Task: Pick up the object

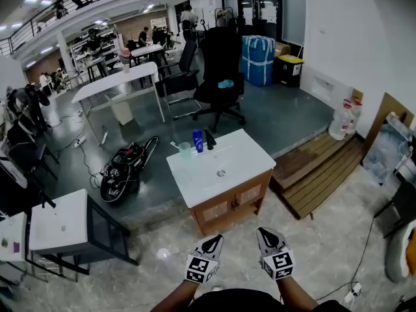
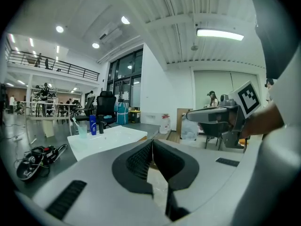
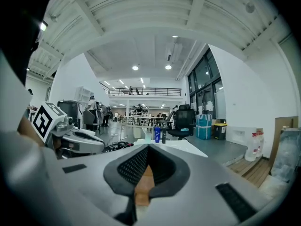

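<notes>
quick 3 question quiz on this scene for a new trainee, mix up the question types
1. True or false: the left gripper is holding the blue bottle.
2. What stands next to the blue bottle on the white cabinet top? A) a clear cup with a toothbrush in it B) a kettle C) a stack of plates
3. Fill in: the right gripper has its jaws ____ (open or shut).

Key: 1 false, it is short of the cabinet with nothing in it; 2 A; 3 shut.
</notes>
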A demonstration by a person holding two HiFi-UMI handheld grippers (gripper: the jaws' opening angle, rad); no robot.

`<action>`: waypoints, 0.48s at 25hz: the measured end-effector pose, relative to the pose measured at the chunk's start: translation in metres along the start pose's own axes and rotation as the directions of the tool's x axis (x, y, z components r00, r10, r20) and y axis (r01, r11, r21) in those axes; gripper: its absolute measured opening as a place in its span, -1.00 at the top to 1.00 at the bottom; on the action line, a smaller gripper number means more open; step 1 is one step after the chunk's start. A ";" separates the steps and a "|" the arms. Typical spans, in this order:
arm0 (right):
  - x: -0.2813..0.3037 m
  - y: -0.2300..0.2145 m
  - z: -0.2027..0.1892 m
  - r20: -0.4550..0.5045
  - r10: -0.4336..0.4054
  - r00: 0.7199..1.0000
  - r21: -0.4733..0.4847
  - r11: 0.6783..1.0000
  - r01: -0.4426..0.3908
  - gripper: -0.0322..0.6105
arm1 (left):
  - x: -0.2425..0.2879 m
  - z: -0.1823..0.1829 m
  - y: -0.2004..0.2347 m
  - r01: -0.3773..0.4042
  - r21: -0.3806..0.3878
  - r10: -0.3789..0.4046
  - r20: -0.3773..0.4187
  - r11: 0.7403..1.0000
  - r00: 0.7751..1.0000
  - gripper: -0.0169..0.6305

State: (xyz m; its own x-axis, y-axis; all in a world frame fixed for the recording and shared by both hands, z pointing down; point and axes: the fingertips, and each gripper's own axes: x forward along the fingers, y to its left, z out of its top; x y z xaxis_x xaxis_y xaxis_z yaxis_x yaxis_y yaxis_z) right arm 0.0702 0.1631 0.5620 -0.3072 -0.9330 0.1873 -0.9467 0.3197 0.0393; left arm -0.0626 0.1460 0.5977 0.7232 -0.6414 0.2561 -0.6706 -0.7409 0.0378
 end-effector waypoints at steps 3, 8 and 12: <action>0.005 0.016 -0.002 0.004 0.010 1.000 -0.002 1.000 -0.010 0.85 | -0.007 -0.003 0.016 -0.010 0.007 0.010 0.002 1.000 1.000 0.88; 0.018 0.028 0.002 0.027 0.024 0.999 0.003 1.000 -0.024 0.85 | -0.014 -0.009 0.042 -0.039 -0.001 0.039 -0.001 0.999 0.999 0.88; 0.033 0.020 0.004 0.024 0.027 0.999 0.001 1.000 -0.027 0.85 | -0.006 -0.009 0.054 -0.054 -0.025 0.054 -0.003 0.998 0.999 0.88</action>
State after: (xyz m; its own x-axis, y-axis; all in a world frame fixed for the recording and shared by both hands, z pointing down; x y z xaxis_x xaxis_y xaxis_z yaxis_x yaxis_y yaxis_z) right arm 0.0404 0.1383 0.5647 -0.3350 -0.9278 0.1643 -0.9382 0.3446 0.0332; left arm -0.1042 0.1118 0.6072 0.6854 -0.6798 0.2611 -0.7126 -0.7000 0.0482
